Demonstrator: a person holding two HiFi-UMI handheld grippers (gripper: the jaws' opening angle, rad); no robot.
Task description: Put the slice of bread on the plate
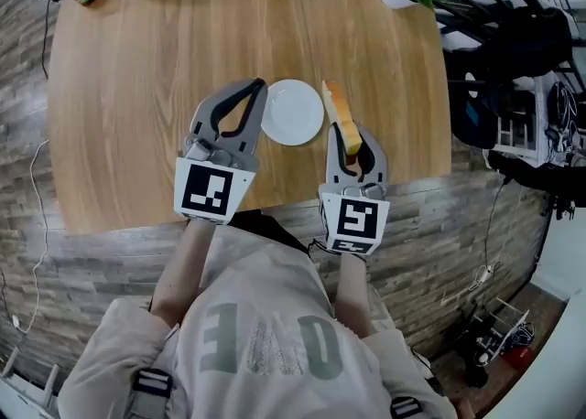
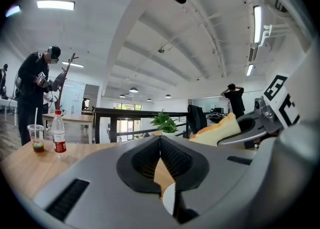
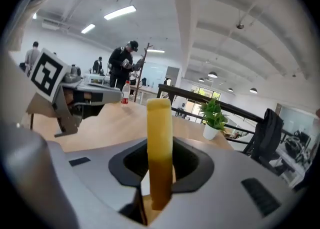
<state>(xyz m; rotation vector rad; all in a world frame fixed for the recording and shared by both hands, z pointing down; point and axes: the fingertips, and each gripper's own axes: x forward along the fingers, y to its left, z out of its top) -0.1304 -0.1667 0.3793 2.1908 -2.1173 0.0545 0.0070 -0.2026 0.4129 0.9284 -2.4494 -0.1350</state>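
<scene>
The person is wearing a pale beige short-sleeved shirt [image 1: 265,335] lettered in grey; the grey left gripper [image 1: 258,88] and right gripper [image 1: 352,138] are each bearing a black-and-white marker cube [image 1: 213,190].

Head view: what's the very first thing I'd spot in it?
The yellow slice of bread stands up on its edge, pinched in the right gripper, just right of the round white plate on the wooden table. The left gripper, its fingers together and holding nothing, is at the plate's other side.
</scene>
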